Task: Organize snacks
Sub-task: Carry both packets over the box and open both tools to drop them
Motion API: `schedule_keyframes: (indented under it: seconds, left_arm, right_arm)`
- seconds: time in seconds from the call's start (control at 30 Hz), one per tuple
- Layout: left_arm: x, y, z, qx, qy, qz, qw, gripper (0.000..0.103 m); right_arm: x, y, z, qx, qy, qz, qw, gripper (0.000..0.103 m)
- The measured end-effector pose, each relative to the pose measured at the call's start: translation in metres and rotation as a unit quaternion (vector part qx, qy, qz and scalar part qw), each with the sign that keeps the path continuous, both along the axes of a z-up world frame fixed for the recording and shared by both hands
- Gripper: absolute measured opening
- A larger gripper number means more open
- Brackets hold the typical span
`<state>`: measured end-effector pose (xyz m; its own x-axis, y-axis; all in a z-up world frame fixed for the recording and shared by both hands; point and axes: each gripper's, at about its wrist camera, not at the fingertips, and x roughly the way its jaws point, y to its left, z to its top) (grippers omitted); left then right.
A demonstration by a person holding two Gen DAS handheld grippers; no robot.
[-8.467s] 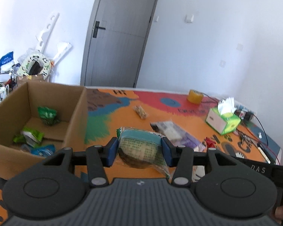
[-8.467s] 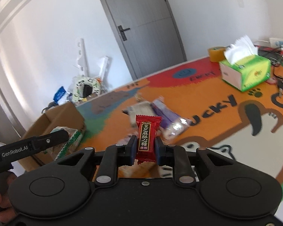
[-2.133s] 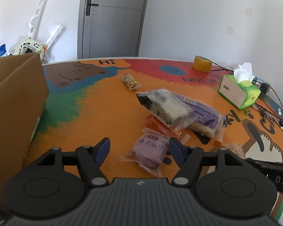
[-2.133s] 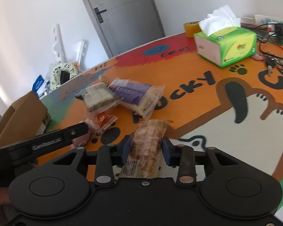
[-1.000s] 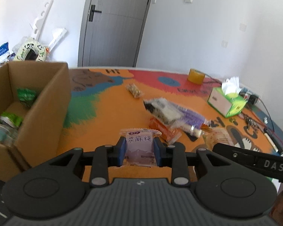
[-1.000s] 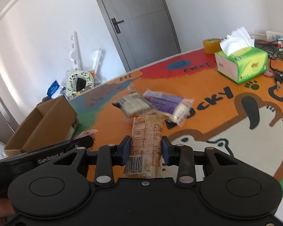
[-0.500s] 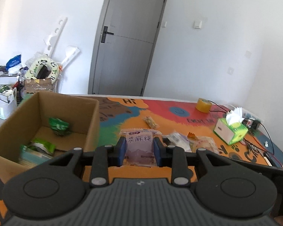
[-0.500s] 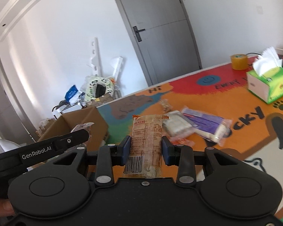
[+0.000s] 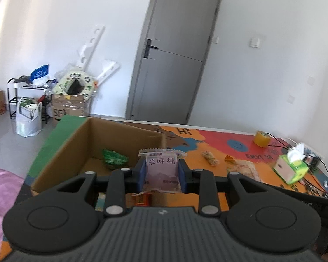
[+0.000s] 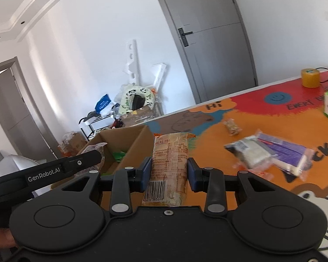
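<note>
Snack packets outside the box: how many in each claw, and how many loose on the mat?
Left claw: 1 purple packet
Right claw: 1 tan packet
Loose on mat: 4 (nut bar, rice packet, purple bar, half-hidden orange packet)
Total: 6

A small pale-purple plastic snack packet with dark characters (image 9: 162,172) stands upright, pinched at both sides above the open brown cardboard box (image 9: 81,144), where a crumpled green wrapper (image 9: 114,158) lies on the floor. A long tan snack bar in clear printed wrap (image 10: 169,168) is likewise clamped, barcode end nearest, just beside the box.
</note>
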<state>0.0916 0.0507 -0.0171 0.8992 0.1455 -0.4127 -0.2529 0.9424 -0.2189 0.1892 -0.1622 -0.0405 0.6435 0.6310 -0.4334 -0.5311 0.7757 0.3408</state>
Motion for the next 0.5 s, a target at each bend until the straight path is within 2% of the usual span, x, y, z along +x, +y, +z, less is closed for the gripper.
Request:
schedule_keyframes:
  seconds: [0.43, 0.5]
  left_arm:
    - [0.007, 0.045, -0.003, -0.014, 0.003, 0.038, 0.9992, 0.031]
    - [0.007, 0.049, -0.003, -0.013, -0.002, 0.051, 0.9986, 0.036]
  right_arm:
    - [0.003, 0.047, 0.014, -0.003, -0.015, 0.033, 0.999, 0.035]
    - [0.005, 0.055, 0.015, -0.002, -0.017, 0.038, 0.999, 0.035]
